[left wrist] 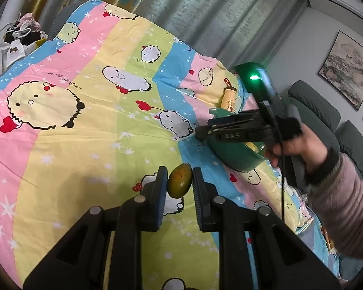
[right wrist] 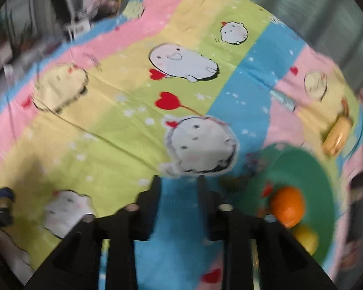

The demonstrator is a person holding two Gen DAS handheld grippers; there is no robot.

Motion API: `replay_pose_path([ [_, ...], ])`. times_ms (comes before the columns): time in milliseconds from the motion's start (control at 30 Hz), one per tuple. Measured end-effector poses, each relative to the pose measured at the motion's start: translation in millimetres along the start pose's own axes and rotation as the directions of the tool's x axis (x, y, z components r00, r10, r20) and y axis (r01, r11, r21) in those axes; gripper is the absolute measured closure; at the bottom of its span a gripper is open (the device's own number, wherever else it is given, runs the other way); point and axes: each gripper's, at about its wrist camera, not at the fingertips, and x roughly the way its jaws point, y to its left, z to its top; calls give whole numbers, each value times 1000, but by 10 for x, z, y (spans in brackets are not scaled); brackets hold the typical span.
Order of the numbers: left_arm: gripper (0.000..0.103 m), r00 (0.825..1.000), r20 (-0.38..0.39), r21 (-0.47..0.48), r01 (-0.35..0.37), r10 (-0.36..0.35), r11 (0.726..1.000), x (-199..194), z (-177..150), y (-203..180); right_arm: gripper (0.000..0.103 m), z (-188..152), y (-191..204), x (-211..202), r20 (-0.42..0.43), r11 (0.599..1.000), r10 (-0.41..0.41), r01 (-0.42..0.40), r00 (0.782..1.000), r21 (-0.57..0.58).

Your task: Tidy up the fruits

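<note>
A green-brown mango (left wrist: 180,180) sits between the pads of my left gripper (left wrist: 180,177), which is closed on it above the cartoon bedsheet (left wrist: 84,133). A green bowl (left wrist: 234,155) lies to the right; in the right wrist view, which is blurred, the green bowl (right wrist: 307,169) holds an orange (right wrist: 288,205) and a yellow fruit (right wrist: 306,238). My right gripper (right wrist: 179,181) is open and empty over the sheet, left of the bowl. It also shows in the left wrist view (left wrist: 203,130), over the bowl's near rim.
A small tan bottle (left wrist: 228,97) lies beyond the bowl, also seen in the right wrist view (right wrist: 337,135). Clothes (left wrist: 21,36) are piled at the far left. A grey sofa (left wrist: 326,120) stands to the right of the bed.
</note>
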Motion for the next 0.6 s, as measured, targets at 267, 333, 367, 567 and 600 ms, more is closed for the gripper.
replay_pose_path([
  [267,84,1000,9,-12,5,-5,1000,-31,10,13,63,-225,151,-49,138,971,187,-205,973,125],
  [333,84,1000,14,-14,5,-5,1000,-62,9,14,63,-355,129,98,172,969,120,-153,978,193],
  [367,84,1000,17,-13,6,-5,1000,-70,8,9,63,-389,102,148,169,966,104,-140,980,218],
  [567,84,1000,5,-6,1,-1,1000,-14,11,-5,74,-594,-185,301,173,944,-4,-53,985,325],
  [600,84,1000,3,-6,0,0,1000,-11,11,-8,77,-632,-249,325,158,940,-23,-33,987,340],
])
